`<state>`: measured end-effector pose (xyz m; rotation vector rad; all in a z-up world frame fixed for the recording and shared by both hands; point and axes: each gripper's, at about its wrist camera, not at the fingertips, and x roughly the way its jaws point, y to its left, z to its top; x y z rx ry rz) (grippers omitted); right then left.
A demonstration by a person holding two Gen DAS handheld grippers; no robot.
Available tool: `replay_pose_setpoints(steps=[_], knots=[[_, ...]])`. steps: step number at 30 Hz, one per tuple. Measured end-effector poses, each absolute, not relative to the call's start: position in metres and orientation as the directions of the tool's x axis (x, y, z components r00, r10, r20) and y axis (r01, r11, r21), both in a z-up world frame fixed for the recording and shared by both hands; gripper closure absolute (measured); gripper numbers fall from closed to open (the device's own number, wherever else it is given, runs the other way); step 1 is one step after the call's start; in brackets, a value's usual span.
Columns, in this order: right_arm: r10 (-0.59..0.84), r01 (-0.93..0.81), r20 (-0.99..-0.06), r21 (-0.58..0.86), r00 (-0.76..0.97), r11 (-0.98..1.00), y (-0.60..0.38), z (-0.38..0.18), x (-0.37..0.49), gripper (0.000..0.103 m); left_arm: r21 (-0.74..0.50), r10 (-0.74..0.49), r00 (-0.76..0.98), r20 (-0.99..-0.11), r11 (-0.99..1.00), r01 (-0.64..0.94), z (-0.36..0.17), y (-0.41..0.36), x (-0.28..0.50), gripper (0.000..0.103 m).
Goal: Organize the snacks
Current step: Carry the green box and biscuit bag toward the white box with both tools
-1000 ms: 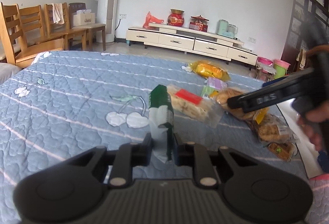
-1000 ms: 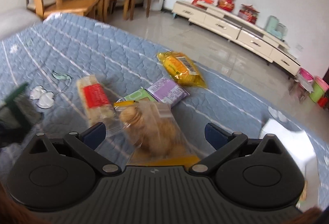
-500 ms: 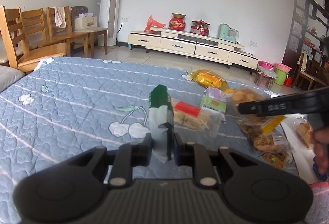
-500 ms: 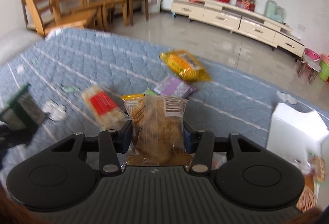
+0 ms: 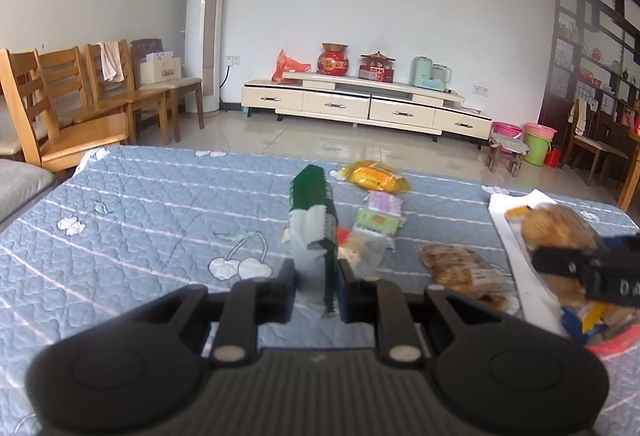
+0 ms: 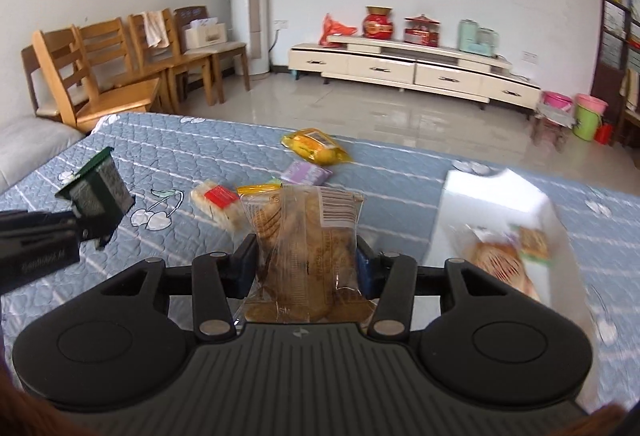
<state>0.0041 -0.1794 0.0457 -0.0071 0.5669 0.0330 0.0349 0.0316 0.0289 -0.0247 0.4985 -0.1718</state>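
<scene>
My left gripper (image 5: 317, 282) is shut on a green and silver snack packet (image 5: 314, 224) and holds it upright above the blue quilt; it also shows in the right wrist view (image 6: 98, 192). My right gripper (image 6: 306, 262) is shut on a clear bag of biscuits (image 6: 306, 244), lifted off the quilt and left of a white box (image 6: 496, 212) that holds snacks. In the left wrist view the biscuit bag (image 5: 560, 232) hangs over that box (image 5: 516, 248). A yellow packet (image 6: 316, 148), a purple packet (image 6: 306, 172) and a red-labelled cracker pack (image 6: 216, 200) lie on the quilt.
Another biscuit bag (image 5: 460, 268) lies on the quilt beside the box. Wooden chairs (image 5: 72, 108) stand past the quilt's far left edge. A low TV cabinet (image 5: 368, 108) and a tall air conditioner (image 5: 204, 32) stand by the back wall.
My right gripper closed on the biscuit bag, lifted it and carried it right toward the white box. My left gripper kept hold of the green packet and rose a little.
</scene>
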Motion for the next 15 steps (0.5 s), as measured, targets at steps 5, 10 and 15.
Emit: replay_pose_setpoints(steps=[5, 10, 15], knots=[[-0.003, 0.001, -0.537, -0.003, 0.843, 1.0, -0.187, 0.051, -0.026, 0.043, -0.055, -0.181, 0.865, -0.468, 0.983, 0.176, 0.042, 0.022, 0.015, 0.085], [-0.026, 0.026, -0.526, -0.008, 0.85, 1.0, -0.19, 0.057, -0.049, 0.043, -0.05, -0.193, 0.864, -0.465, 0.98, 0.192, 0.051, 0.012, -0.001, 0.085], [-0.05, 0.054, -0.51, -0.007, 0.859, 0.999, -0.197, 0.065, -0.065, 0.043, -0.04, -0.215, 0.865, -0.454, 0.974, 0.221, 0.06, 0.0, -0.014, 0.085]])
